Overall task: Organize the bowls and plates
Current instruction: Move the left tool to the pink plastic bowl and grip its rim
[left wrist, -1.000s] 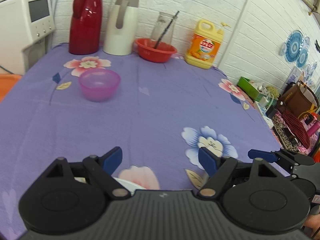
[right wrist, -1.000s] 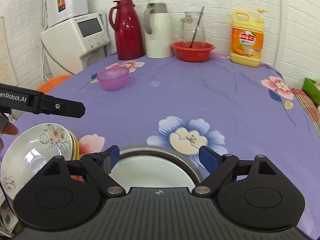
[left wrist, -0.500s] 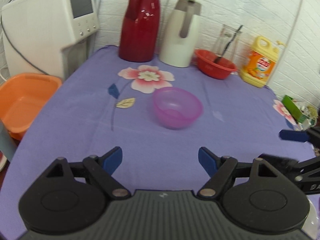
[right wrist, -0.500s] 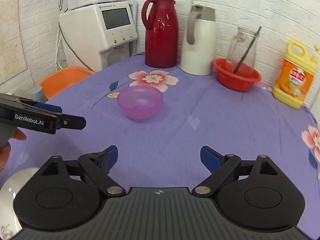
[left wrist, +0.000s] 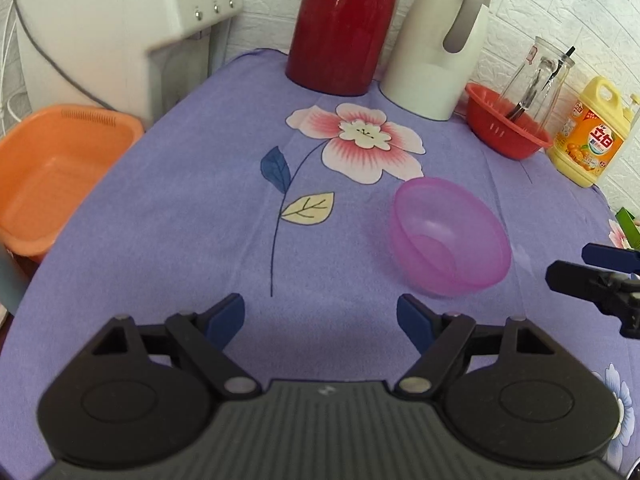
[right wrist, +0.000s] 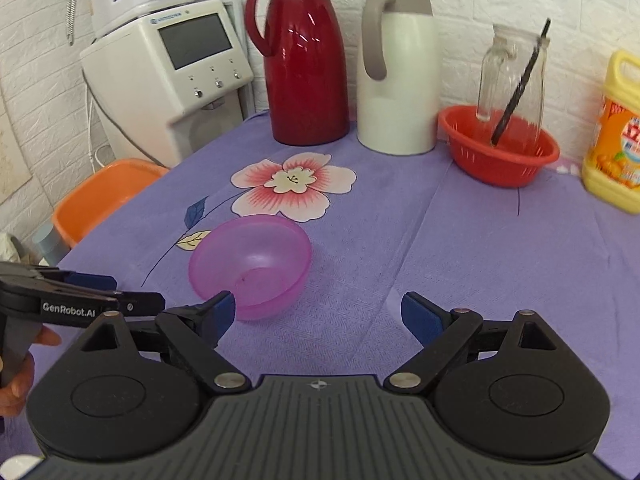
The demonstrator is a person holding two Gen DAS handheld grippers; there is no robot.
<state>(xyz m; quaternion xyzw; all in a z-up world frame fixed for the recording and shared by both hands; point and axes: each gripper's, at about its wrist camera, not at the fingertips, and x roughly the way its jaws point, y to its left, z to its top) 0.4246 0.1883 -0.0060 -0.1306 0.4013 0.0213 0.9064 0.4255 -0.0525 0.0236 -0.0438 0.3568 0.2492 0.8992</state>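
Note:
A translucent pink bowl [left wrist: 450, 236] sits upright and empty on the purple flowered tablecloth [left wrist: 200, 208]; it also shows in the right wrist view [right wrist: 251, 265]. My left gripper [left wrist: 320, 318] is open and empty, just short of the bowl and a little to its left. My right gripper [right wrist: 318, 316] is open and empty, with its left fingertip close to the bowl's near rim. The left gripper shows from the side in the right wrist view [right wrist: 120, 300]. The right gripper shows at the right edge of the left wrist view [left wrist: 600, 272]. The plates are out of view.
At the back stand a red thermos [right wrist: 308, 64], a white thermos [right wrist: 400, 76], a red basket [right wrist: 500, 152] holding a glass jar, and a yellow detergent bottle [right wrist: 616, 140]. A white water dispenser [right wrist: 168, 76] and an orange basin [left wrist: 52, 176] are off the table's left edge.
Both grippers have moved forward across the table toward the pink bowl, which now looks larger and nearer. The floral bowl and the plate have dropped out of view. Both grippers stay open.

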